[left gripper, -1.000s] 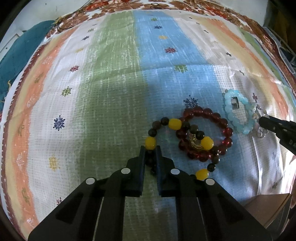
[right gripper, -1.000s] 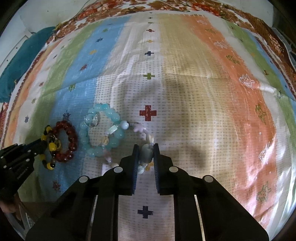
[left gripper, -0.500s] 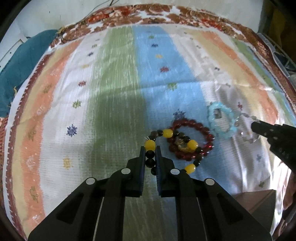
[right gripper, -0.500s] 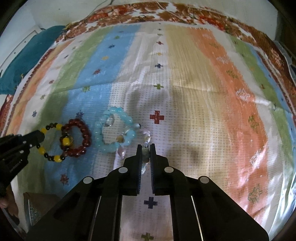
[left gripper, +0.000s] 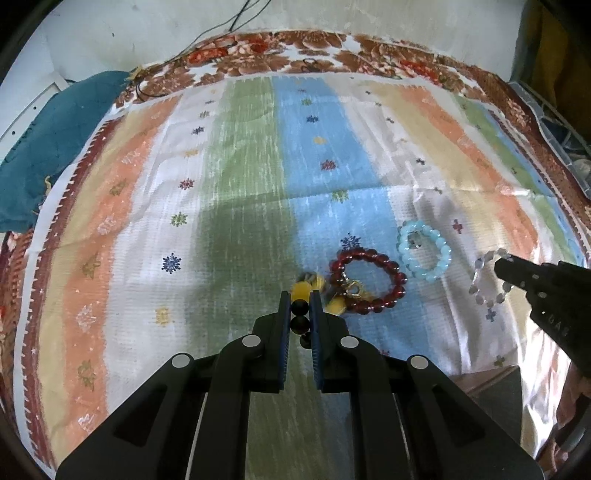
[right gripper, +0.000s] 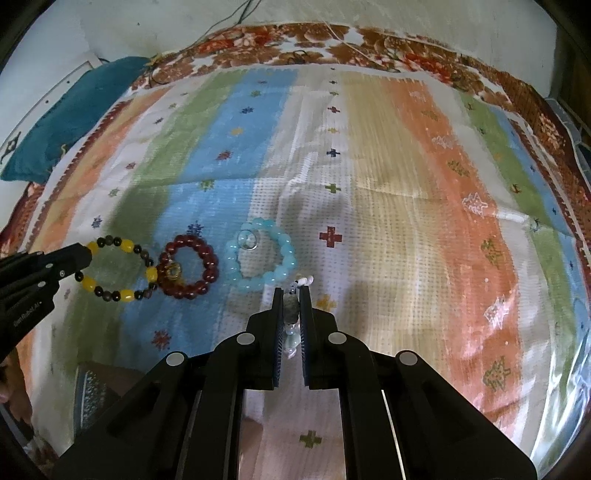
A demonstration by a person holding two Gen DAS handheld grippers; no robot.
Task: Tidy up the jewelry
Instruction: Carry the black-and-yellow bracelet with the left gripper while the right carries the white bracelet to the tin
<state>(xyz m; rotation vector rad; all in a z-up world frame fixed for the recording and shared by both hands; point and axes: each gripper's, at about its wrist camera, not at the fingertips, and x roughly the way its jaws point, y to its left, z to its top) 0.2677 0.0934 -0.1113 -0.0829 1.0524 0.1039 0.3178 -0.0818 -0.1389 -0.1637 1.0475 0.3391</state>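
Observation:
My left gripper is shut on a yellow-and-black bead bracelet, lifted off the striped cloth; from the right wrist view that bracelet hangs as a ring from the left gripper. My right gripper is shut on a pale clear bead bracelet, which shows as a dangling loop at the right gripper's tip in the left wrist view. A dark red bracelet and a light blue bracelet lie on the cloth between the grippers.
The cloth covers a bed with a brown floral border at the far side. A teal cushion lies at the far left. A brown box corner sits at the near edge, and cables run along the white wall.
Both grippers have risen, so the cloth looks farther away. The yellow-and-black bracelet has come off the red one, and the clear bracelet has come away from beside the blue one.

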